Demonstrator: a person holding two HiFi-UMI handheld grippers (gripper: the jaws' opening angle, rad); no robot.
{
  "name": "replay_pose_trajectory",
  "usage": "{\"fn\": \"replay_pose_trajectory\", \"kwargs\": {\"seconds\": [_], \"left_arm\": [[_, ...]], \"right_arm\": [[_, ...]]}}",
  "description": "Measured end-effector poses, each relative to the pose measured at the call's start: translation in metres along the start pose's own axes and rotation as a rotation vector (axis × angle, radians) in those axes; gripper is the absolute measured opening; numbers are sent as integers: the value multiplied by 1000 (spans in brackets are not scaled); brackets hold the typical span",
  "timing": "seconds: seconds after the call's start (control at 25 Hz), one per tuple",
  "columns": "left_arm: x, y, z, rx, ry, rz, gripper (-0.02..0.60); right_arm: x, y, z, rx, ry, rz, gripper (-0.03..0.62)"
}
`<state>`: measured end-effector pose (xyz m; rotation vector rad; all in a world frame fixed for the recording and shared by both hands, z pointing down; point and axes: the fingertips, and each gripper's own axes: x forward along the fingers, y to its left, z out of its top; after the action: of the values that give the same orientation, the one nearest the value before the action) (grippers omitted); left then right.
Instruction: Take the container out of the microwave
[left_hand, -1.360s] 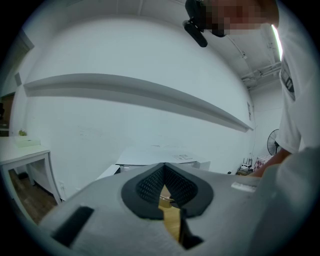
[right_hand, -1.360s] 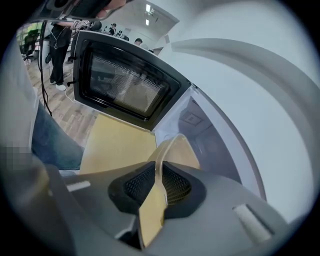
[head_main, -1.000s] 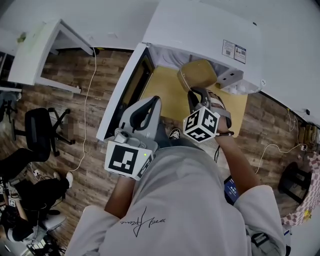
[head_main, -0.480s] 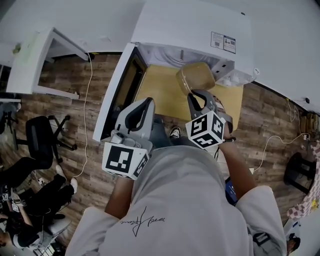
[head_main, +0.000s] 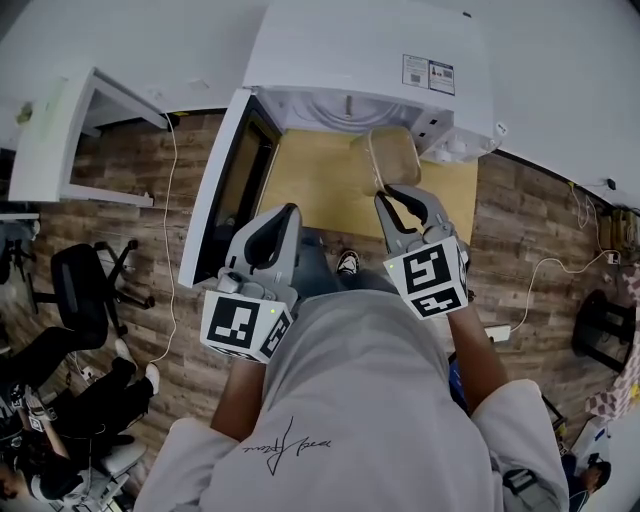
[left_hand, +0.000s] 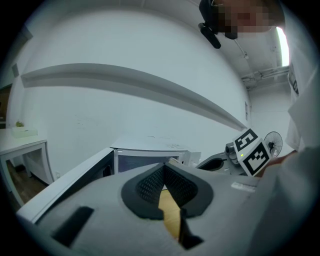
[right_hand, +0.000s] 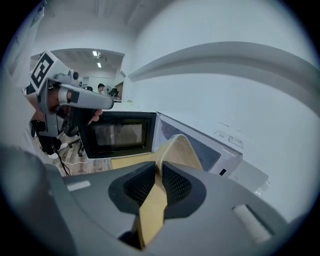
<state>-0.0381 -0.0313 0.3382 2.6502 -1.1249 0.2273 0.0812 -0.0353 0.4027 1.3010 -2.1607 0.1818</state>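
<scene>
Wood-plank floor (head_main: 130, 250) lies under a yellow-topped desk (head_main: 320, 180), seen from steeply above. Nearest to me, 2 bare forearms reach out from a grey shirt, each ending in a gripper with its marker cube facing up.

On the left side, the left gripper (left_hand: 163, 170) points ahead and slightly down over the desk's near edge. Its pads meet at the tips with nothing between them, and only a sliver of desk shows through the gap behind.

On the right side, the right gripper (right_hand: 159, 169) reaches further forward and tips downward. Its jaws are closed on the near wall of the container (head_main: 395, 155), whose thin rim runs straight between the pads.

That container is tan, with rounded corners. Its long axis runs away from the gripper toward the microwave (head_main: 370, 50). It is tilted rather than level, its mouth turned partly to the left. It sits just outside the microwave's opening, above the desk; I cannot tell whether its base touches the top.

Beyond it the white microwave stands at the back of the desk against a pale wall. Its door (head_main: 225, 190) is swung wide open to the left, just beside the left gripper and clear of the container.

Further left on the floor stand a black office chair (head_main: 80, 270), a trailing white cable (head_main: 170, 230) and a white table (head_main: 60, 130).
</scene>
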Motion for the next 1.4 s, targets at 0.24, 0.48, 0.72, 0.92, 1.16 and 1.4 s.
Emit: {"fn": "replay_pose_trajectory", "kwargs": {"seconds": [0.24,0.48,0.72,0.92,1.16,1.4], "left_arm": [[1,1,-3,-40,4,-5,0],[2,2,-7,-44,15,1,0],[0,3,-7,-49,12,0,0],[-1,0,-8,-43,14,-10,0],[-4,-3,-1,-49,-33,-13,0],[-5,-9,4,-48,-63,-16,0]], "right_arm": [[-21,-1,10,37,-99,-33,58],[-46,-7,27,23,-260,-73,58],[-61,-10,20,189,-299,-26,57],[-71,-21,16,290,-353,-21,57],[-76,-25,16,318,-384,-14,57],[-81,-30,17,341,-409,-24,55]]}}
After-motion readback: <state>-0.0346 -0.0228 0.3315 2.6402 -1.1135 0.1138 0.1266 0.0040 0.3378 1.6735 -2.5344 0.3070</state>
